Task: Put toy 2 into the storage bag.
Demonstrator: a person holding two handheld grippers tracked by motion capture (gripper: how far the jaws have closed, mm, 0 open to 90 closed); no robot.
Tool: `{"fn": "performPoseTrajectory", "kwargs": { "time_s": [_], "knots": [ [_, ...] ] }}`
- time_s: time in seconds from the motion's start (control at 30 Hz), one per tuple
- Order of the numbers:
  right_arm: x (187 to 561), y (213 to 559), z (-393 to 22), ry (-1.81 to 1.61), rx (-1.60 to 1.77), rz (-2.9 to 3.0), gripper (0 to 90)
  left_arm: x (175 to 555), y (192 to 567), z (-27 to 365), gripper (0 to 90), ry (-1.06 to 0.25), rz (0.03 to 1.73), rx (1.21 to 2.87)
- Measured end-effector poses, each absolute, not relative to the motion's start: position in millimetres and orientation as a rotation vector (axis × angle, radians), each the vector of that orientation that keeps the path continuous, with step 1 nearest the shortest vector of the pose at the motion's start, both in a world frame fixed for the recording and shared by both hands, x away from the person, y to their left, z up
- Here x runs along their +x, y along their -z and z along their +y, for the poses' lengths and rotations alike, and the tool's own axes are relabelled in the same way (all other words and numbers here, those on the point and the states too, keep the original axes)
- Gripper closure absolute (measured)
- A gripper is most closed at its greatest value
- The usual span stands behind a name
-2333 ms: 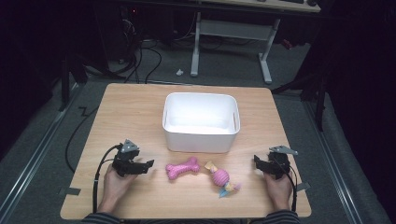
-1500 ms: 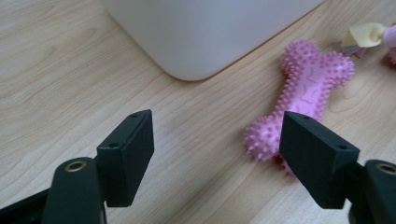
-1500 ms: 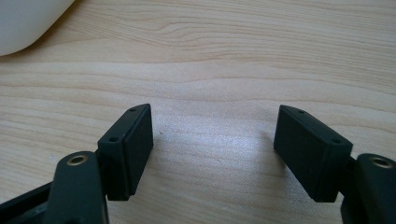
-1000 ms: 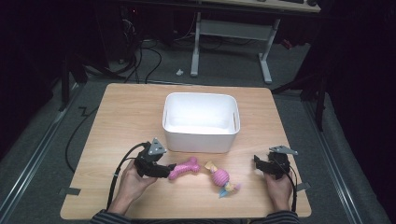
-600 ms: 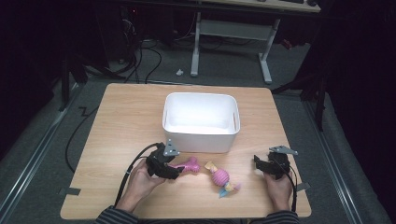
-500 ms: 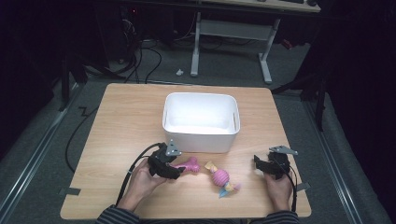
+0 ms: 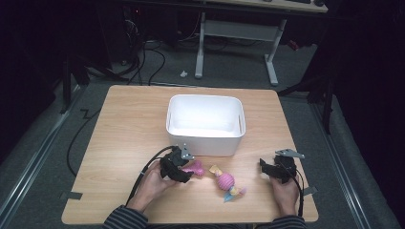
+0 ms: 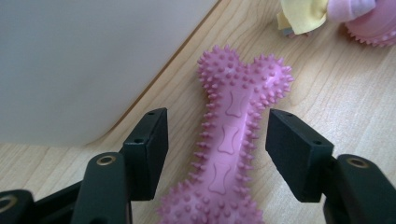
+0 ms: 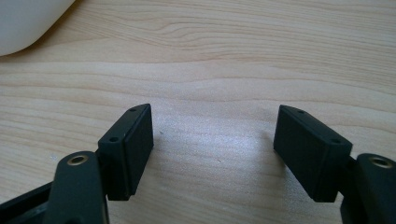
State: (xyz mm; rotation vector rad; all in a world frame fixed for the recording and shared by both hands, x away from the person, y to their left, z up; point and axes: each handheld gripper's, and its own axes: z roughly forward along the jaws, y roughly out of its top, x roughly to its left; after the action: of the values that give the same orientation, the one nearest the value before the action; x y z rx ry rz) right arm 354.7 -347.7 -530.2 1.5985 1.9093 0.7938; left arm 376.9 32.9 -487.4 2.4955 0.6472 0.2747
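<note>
Wooden bench (image 7: 124, 143) occupying the centre of the high view, its far edge toward the top of the frame. White bin (image 7: 205, 125) at frame centre, standing on the bench. Left gripper (image 7: 184, 171), lower centre-left, just below the bin; its jaws have just been closing, with the pink spiked bone toy (image 8: 231, 149) between them, a gap still showing on each side of the toy, pads not touching. Right gripper (image 7: 270, 168), lower right, jaws apart over bare wood. Pink ball toy (image 7: 225, 182) with yellow and blue ends, lower centre, lying between the two grippers.
</note>
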Motion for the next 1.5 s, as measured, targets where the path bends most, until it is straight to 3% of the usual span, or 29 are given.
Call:
{"fn": "performPoseTrajectory", "kwargs": {
  "time_s": [1.13,1.5],
  "knots": [
    [354.7,530.2,-347.5,-0.794,1.6,1.908,28.8,380.4,501.2,23.9,58.0,-0.235,0.547,2.56],
    [354.6,530.1,-347.5,-0.792,1.601,1.909,28.8,376.6,496.3,25.3,59.4,-0.23,0.537,2.546]
  ]
}}
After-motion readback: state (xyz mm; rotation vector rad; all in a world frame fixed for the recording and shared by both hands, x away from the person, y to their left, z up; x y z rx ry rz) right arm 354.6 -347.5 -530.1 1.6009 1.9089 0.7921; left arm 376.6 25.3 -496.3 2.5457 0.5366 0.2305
